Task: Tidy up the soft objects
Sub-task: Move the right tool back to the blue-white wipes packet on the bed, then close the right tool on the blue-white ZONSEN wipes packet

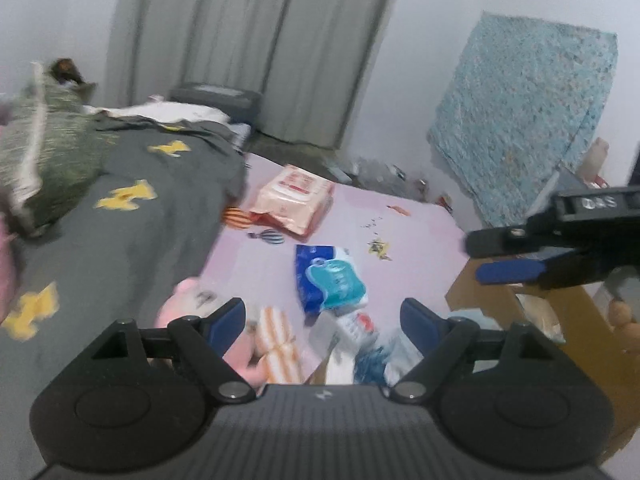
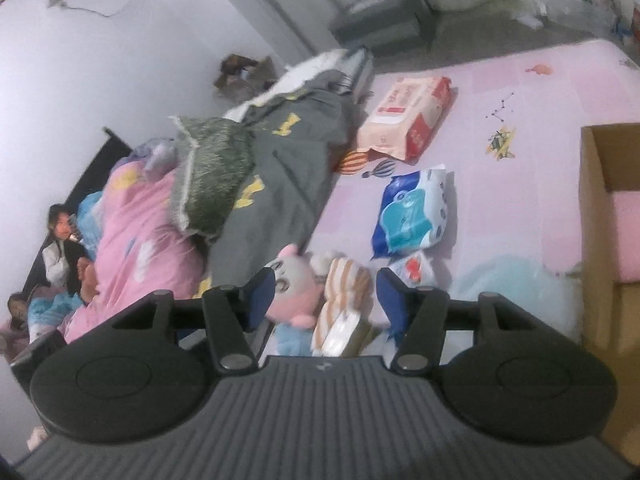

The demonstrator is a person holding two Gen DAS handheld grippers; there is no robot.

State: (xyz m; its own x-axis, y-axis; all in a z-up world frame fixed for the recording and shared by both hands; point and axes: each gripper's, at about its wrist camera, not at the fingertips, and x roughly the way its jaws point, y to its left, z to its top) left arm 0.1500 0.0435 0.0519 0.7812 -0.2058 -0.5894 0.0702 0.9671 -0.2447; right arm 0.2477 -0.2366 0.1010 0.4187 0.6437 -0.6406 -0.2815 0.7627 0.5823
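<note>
The pink plush toy [image 2: 294, 284] and striped orange towel [image 2: 344, 292] lie touching on the pink mat [image 2: 520, 208] at my 12 o'clock, so I hold both tools, right [image 2: 326, 294] and left [image 1: 323, 320], spread empty, the cardboard box [image 2: 600, 184] waiting at 3 o'clock.

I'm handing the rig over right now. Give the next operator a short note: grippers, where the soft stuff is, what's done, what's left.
Left gripper: open, empty, above the mat.
Right gripper: open, empty, over the pile.
On the pink mat: pink plush toy, striped orange-and-white cloth, blue packet, a small packet below it, pink-and-red packet further off.
Cardboard box stands at the right, something pink already inside.
Done: at most that pink item boxed.
Left: presumably the plush, cloth and packets still need to be put away.
</note>
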